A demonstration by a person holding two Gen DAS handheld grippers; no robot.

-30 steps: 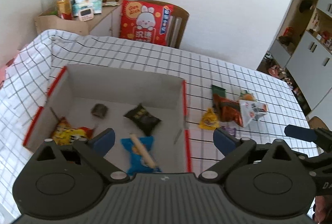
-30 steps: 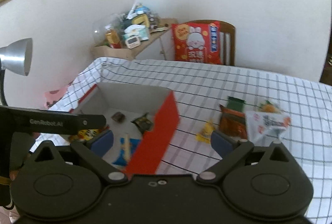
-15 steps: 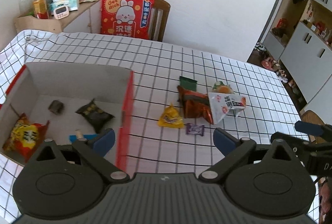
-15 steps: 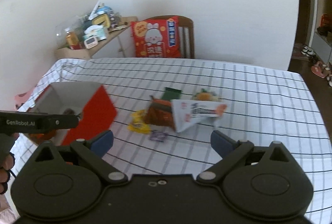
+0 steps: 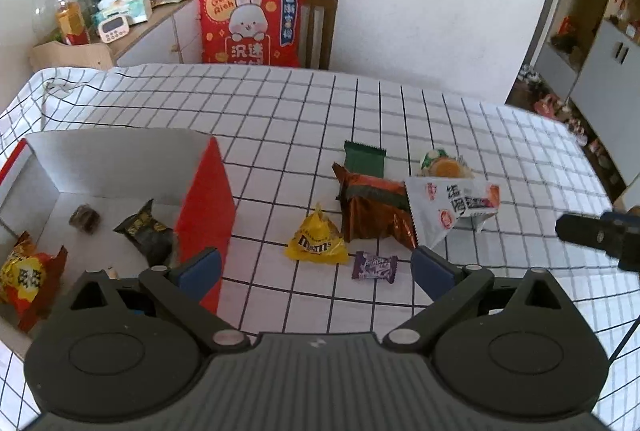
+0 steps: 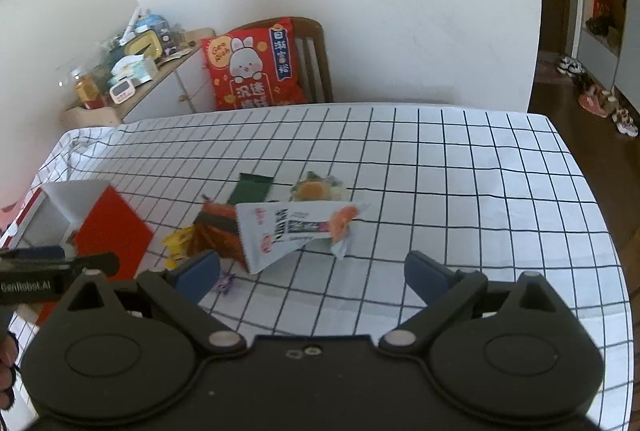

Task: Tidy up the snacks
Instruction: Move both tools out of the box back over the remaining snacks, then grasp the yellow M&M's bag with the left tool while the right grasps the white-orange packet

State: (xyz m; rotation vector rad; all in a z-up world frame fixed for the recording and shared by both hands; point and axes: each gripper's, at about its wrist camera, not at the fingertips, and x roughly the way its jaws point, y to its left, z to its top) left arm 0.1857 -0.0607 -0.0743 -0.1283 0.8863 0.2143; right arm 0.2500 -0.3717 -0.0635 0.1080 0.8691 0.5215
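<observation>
left gripper (image 5: 316, 267) – jaws wide apart, empty | right gripper (image 6: 312, 271) – jaws wide apart, empty | loose snacks: yellow M&M's bag (image 5: 316, 241), purple candy (image 5: 375, 266), white packet (image 5: 452, 205) clustered mid-desk (image 5: 304, 111) | red box (image 5: 206, 207) at desk's left edge

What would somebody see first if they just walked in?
Probably the heap of shiny snacks in the middle of the checked table, with a yellow pack in front. Next, the red box at the left with a few snacks inside, and the red bunny cushion on the chair behind.
</observation>
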